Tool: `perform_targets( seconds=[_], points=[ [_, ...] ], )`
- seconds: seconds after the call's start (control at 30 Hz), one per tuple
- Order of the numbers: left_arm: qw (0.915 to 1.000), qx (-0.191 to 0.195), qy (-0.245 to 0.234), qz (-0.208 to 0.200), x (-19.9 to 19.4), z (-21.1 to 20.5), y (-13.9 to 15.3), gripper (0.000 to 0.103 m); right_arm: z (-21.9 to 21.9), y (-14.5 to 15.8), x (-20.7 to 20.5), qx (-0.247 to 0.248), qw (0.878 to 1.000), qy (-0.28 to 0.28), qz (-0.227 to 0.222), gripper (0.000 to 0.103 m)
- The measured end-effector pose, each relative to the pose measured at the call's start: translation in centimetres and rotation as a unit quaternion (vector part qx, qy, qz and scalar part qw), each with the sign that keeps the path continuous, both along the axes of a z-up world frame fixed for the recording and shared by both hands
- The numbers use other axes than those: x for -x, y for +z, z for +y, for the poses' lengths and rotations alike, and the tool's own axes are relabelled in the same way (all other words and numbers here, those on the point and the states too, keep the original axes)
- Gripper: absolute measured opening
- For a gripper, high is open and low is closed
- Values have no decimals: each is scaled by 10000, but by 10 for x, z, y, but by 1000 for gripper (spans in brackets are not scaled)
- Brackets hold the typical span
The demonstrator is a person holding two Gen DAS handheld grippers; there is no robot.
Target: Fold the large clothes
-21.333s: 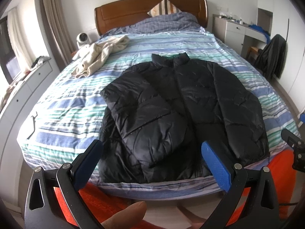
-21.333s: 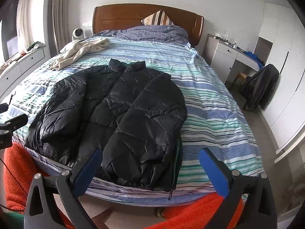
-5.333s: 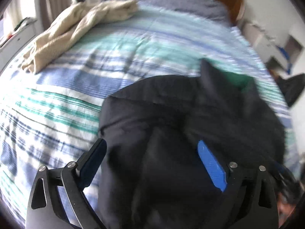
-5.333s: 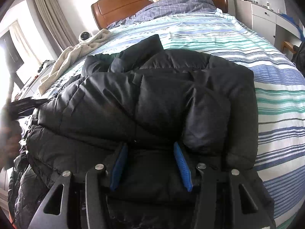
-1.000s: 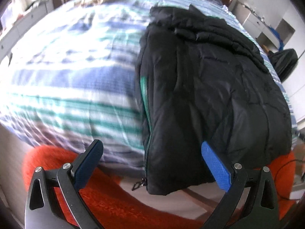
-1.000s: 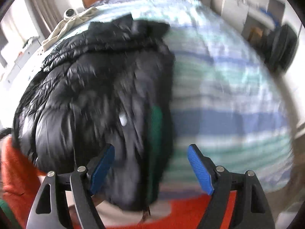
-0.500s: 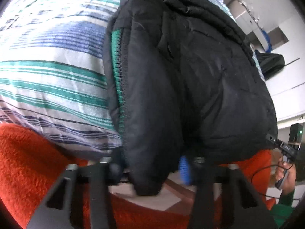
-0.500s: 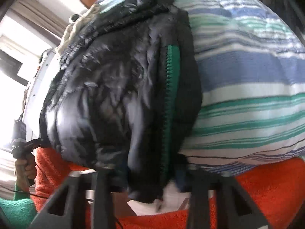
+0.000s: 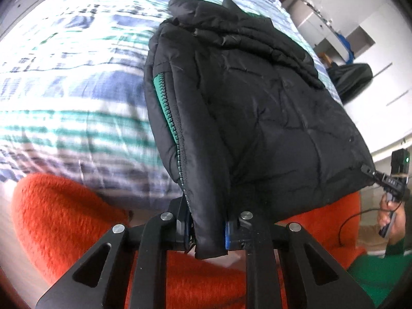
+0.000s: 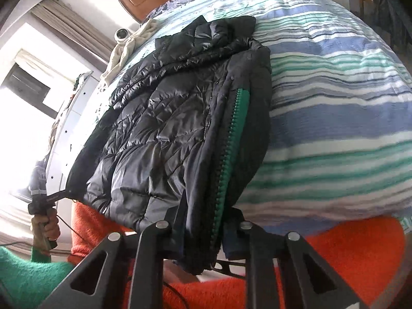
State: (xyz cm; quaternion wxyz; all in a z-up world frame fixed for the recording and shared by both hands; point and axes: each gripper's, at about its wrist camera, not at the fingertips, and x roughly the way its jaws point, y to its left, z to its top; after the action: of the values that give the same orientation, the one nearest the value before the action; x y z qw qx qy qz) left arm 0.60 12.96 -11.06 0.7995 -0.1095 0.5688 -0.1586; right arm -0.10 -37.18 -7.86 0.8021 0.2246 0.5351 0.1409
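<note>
Left gripper [image 9: 208,234] and right gripper [image 10: 199,234] each clenched on black jacket [image 9: 257,108] hem, pads mostly buried in fabric.

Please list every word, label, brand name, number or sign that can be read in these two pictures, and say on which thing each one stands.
There is none that can be read.
Black jacket: no label, logo or print shows; only the green zipper tape.
Striped bedspread: pattern only, no writing.
Left gripper and right gripper: no markings visible.
Small device at the far edge of the left wrist view: a green light shows, no legible text.
</note>
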Motion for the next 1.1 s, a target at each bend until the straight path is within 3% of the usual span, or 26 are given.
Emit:
perform_targets(
  seconds=[0.2,0.3,0.4,0.53,0.63,0.77,0.83,0.93,0.97,1.0,1.03,1.07,1.1],
  points=[
    [9990,178,-410,92,45,17,46,16,-9,49,41,-622,9980,52,35,20],
    [9978,514,-382,-167,54,31,88,16,-19,77,48,-1132,9934,-132,-140,20],
    [9939,850,-287,-645,31,41,123,16,-29,98,20,-1318,9893,-195,-587,20],
    [9839,1139,-216,-1358,-48,28,140,17,-42,99,-67,-1219,9852,-278,-1174,20],
    [9818,1172,68,-1489,-133,14,124,18,-55,73,-140,-1448,9806,-549,-1205,20],
    [9896,516,318,-1307,-210,-10,73,22,-60,12,-211,-1440,9809,-977,-867,20],
    [9943,301,363,-955,-237,-17,35,26,-60,-22,-227,-1339,9822,-1156,-633,23],
    [9973,261,302,-616,-234,-17,10,31,-64,-61,-239,-1596,9747,-1513,-395,27],
    [9968,386,311,-624,-231,-12,13,33,-66,-62,-237,-1760,9697,-1649,-386,29],
    [9962,523,300,-626,-224,-8,18,41,-67,-62,-234,-1901,9656,-1730,-398,33],
    [9951,720,266,-627,-218,-2,25,51,-69,-59,-230,-2102,9608,-1751,-453,52],
    [9936,896,237,-638,-215,2,32,57,-71,-52,-226,-2352,9554,-1695,-557,78],
    [9912,1120,198,-678,-209,8,43,71,-73,-45,-222,-2471,9530,-1627,-645,89]
  ],
)
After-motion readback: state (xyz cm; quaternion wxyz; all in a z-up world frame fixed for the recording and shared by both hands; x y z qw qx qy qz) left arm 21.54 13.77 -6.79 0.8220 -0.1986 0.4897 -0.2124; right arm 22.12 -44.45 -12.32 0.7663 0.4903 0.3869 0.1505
